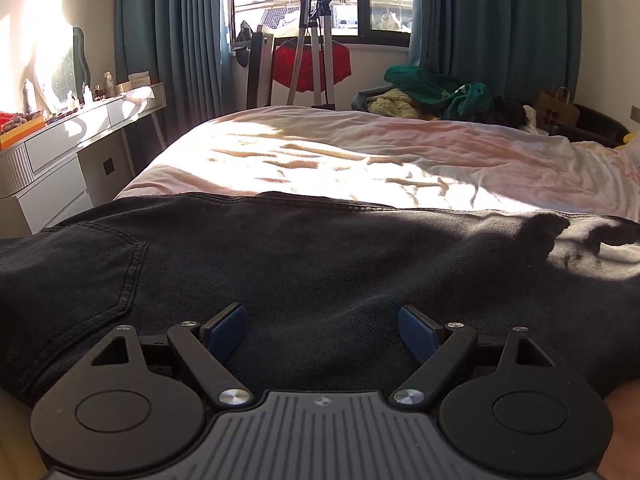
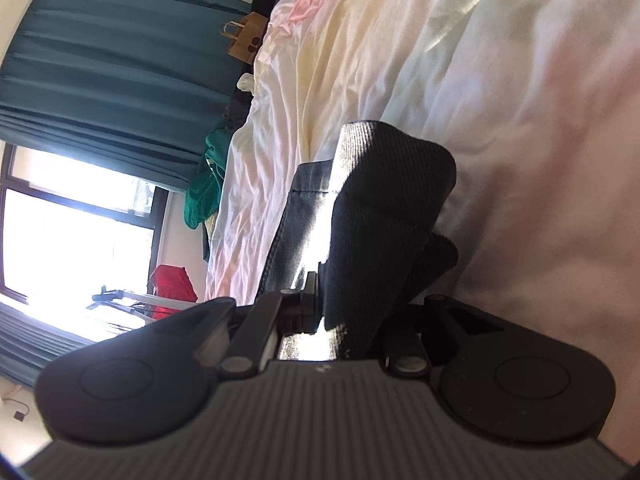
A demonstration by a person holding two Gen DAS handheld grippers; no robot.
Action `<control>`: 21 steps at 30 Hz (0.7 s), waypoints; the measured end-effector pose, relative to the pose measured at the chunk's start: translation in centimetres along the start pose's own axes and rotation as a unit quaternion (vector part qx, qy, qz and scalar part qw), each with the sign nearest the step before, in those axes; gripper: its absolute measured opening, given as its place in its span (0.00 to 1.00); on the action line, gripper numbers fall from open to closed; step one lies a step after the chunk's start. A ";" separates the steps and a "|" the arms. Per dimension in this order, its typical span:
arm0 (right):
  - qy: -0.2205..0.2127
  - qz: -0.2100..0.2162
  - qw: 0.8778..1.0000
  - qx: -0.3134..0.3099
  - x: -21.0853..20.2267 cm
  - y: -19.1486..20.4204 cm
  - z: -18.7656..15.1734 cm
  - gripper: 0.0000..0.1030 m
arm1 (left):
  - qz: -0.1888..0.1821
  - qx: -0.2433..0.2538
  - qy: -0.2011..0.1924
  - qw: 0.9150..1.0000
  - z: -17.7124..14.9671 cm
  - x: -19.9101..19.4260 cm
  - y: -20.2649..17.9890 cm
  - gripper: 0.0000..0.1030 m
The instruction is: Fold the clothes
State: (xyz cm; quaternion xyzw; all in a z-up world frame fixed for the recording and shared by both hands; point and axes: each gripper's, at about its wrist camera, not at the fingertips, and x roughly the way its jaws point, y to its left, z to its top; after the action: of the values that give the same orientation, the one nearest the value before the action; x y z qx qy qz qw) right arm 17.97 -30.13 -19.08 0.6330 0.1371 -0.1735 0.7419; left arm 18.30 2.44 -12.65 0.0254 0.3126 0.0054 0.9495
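We have the black jeans (image 1: 280, 264) spread across the bed (image 1: 360, 160); our left gripper (image 1: 322, 334) hangs released over them, our right gripper (image 2: 344, 300) clenches a lifted end, so folding looks partway, not finished

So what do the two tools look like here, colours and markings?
Both match. The left tool has black linkage arms with silver screws, round black side housings, a ribbed grey body with a small emblem, and blue pads. The right tool shows the same black and grey parts; its pads are hidden.

Black jeans (image 1: 320, 264) lie spread across the bed (back pocket up).
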 end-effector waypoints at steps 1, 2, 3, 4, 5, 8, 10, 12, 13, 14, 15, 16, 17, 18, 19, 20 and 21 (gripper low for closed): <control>0.002 -0.001 1.000 0.015 0.2 -0.3 0.0 0.15 | -0.001 -0.001 0.001 1.000 0.0 0.0 0.0 0.83; 0.004 -0.003 1.000 0.031 0.3 -0.7 0.1 0.15 | -0.001 -0.002 0.003 1.000 -0.1 0.1 0.0 0.83; 0.005 -0.006 0.999 0.047 0.5 -1.0 0.1 0.20 | -0.001 -0.001 0.004 1.000 -0.2 0.1 0.0 0.83; 0.005 -0.008 0.998 0.060 0.7 -1.2 0.1 0.24 | 0.000 0.000 0.006 1.000 -0.2 0.2 0.0 0.83; 0.004 -0.006 0.998 0.067 0.8 -1.4 0.0 0.24 | 0.001 0.003 0.008 1.000 -0.3 0.3 -0.1 0.83; -0.007 -0.004 0.998 0.064 1.0 -1.2 -0.2 0.24 | 0.003 0.009 0.009 1.000 -0.5 0.3 -0.3 0.83; -0.017 -0.004 0.998 0.056 1.0 -1.0 -0.3 0.17 | 0.004 0.012 0.008 1.000 -0.7 0.3 -0.4 0.83; -0.026 -0.006 0.999 0.039 0.8 -0.4 -0.4 0.14 | 0.005 0.015 0.008 1.000 -0.8 0.3 -0.5 0.83; -0.029 -0.008 0.999 0.026 0.8 0.0 -0.4 0.13 | 0.006 0.017 0.009 1.000 -0.8 0.3 -0.5 0.83; -0.031 -0.012 0.999 0.008 0.7 0.4 -0.4 0.13 | 0.006 0.018 0.010 1.000 -0.9 0.3 -0.6 0.83; -0.033 -0.016 0.999 -0.009 0.6 0.8 -0.4 0.13 | 0.007 0.018 0.010 1.000 -0.9 0.3 -0.6 0.83; -0.035 -0.019 0.999 -0.024 0.5 1.2 -0.4 0.13 | 0.007 0.020 0.011 1.000 -0.9 0.3 -0.6 0.83; -0.037 -0.021 0.998 -0.038 0.4 1.5 -0.5 0.13 | 0.007 0.023 0.011 1.000 -1.0 0.3 -0.7 0.83; -0.040 -0.023 0.998 -0.052 0.4 1.8 -0.6 0.13 | 0.008 0.027 0.013 1.000 -1.0 0.4 -0.7 0.83; -0.042 -0.025 0.997 -0.066 0.3 2.1 -0.7 0.13 | 0.009 0.031 0.013 0.999 -1.1 0.4 -0.7 0.83; -0.044 -0.027 0.995 -0.080 0.2 2.4 -0.8 0.13 | 0.010 0.034 0.013 0.999 -1.2 0.4 -0.8 0.83; -0.046 -0.029 0.994 -0.093 0.2 2.7 -0.8 0.13 | 0.011 0.037 0.014 0.999 -1.3 0.5 -0.8 0.83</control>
State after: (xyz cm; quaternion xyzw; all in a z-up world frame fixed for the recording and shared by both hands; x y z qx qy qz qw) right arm 19.29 -28.95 -16.90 0.5481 0.1369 -0.2104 0.7979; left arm 17.92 1.68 -14.00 0.0636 0.3252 0.0044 0.9435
